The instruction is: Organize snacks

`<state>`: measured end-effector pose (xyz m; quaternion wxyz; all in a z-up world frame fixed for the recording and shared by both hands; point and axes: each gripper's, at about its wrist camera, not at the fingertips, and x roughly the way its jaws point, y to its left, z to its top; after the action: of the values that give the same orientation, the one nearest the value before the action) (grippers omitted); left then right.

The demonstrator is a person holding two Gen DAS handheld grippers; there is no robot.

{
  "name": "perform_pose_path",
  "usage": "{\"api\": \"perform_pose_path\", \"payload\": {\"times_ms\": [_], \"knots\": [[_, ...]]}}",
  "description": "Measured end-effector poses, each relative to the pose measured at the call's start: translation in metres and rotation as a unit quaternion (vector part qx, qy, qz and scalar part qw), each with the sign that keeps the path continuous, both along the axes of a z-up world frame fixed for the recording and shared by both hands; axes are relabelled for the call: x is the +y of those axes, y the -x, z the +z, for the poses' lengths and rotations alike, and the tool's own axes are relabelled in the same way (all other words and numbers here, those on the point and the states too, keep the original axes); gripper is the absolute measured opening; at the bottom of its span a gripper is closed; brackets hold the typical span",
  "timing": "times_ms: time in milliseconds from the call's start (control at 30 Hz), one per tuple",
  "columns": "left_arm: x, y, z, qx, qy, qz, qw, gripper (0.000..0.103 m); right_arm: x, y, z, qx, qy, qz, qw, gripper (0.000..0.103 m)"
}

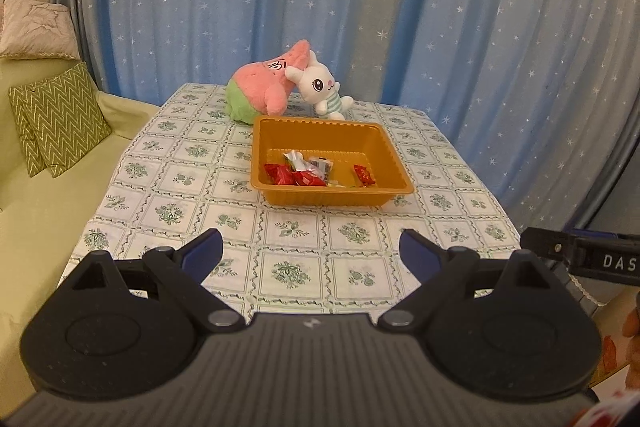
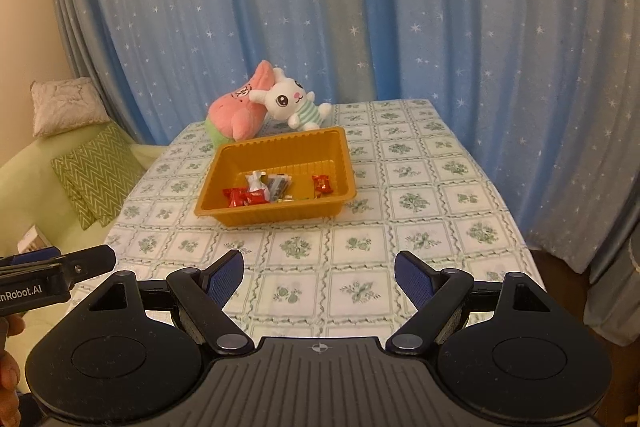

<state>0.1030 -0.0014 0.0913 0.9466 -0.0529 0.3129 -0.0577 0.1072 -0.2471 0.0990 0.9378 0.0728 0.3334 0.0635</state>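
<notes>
An orange plastic tray [image 1: 276,147] stands on the table [image 1: 180,187] and holds several wrapped snacks: red packets [image 1: 292,175], a lone red one [image 1: 363,174], and silver and dark ones [image 1: 310,161]. The tray [image 2: 224,183] and its snacks [image 2: 256,193] also show in the right wrist view. My left gripper [image 1: 311,247] is open and empty, held above the table's near edge, well short of the tray. My right gripper [image 2: 319,269] is open and empty too, beside the left one, also short of the tray.
A pink and green star plush [image 1: 260,87] and a white bunny plush [image 1: 320,87] lie behind the tray. A green sofa with zigzag cushions [image 1: 60,119] is at the left. Blue starred curtains [image 1: 360,7] hang behind. The tablecloth is floral-checked.
</notes>
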Motion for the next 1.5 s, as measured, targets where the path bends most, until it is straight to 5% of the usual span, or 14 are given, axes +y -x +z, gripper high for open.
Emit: {"api": "perform_pose_path", "payload": {"times_ms": [767,1500], "knots": [[-0.010,0.057,0.009,0.013,-0.018,0.017,0.9996,0.101,0.016,0.068,0.012,-0.017,0.028,0.012,0.999,0.083],[-0.002,0.063,-0.003,0.023,-0.022,0.033,0.9989,0.103,0.025,0.073,0.010,-0.010,0.026,0.022,0.999,0.083]]}}
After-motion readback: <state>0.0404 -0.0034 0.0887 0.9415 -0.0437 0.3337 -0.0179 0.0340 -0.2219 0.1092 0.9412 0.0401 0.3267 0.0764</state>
